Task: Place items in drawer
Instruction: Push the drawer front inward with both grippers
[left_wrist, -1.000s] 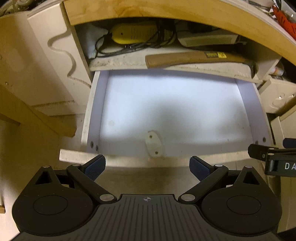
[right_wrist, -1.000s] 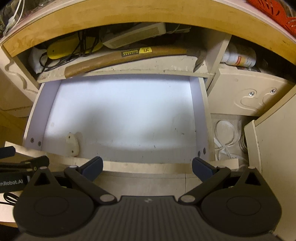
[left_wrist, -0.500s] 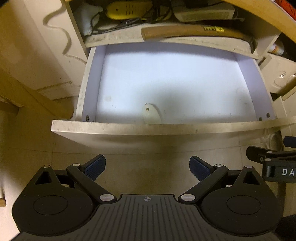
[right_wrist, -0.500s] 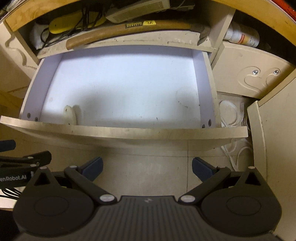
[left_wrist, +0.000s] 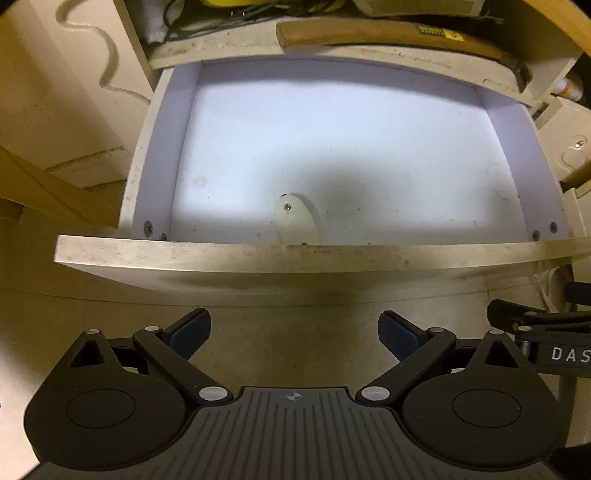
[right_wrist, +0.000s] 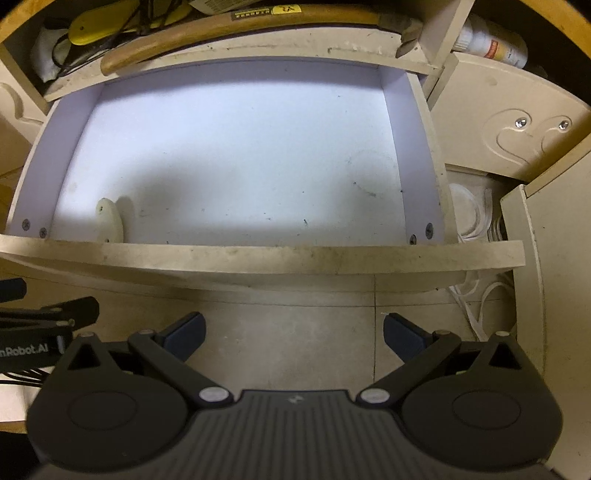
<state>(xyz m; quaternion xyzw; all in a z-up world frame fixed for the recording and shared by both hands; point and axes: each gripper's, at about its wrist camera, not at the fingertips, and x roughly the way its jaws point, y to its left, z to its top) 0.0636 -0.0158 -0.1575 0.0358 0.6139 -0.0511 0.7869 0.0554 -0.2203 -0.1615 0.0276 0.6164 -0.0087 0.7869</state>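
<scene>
A white drawer (left_wrist: 295, 254) stands pulled out, its pale inside bare except for a small oval bracket (left_wrist: 295, 221) screwed behind the front panel. It also shows in the right wrist view (right_wrist: 258, 254). My left gripper (left_wrist: 294, 332) is open and empty, in front of and above the drawer's front edge. My right gripper (right_wrist: 294, 332) is open and empty too, beside the left one. The right gripper's side shows at the left view's right edge (left_wrist: 546, 332). No item for the drawer is held.
A shelf above the drawer holds a wooden-handled hammer (left_wrist: 388, 35) and a yellow tool (right_wrist: 110, 22) with black cables. A bottle (right_wrist: 491, 40) lies in the compartment to the right. White cords (right_wrist: 476, 229) hang right of the drawer. Tiled floor (right_wrist: 288, 332) lies below.
Both grippers have pulled back and away from the drawer, so its front edge now sits higher in both views. The jaws stayed open.
</scene>
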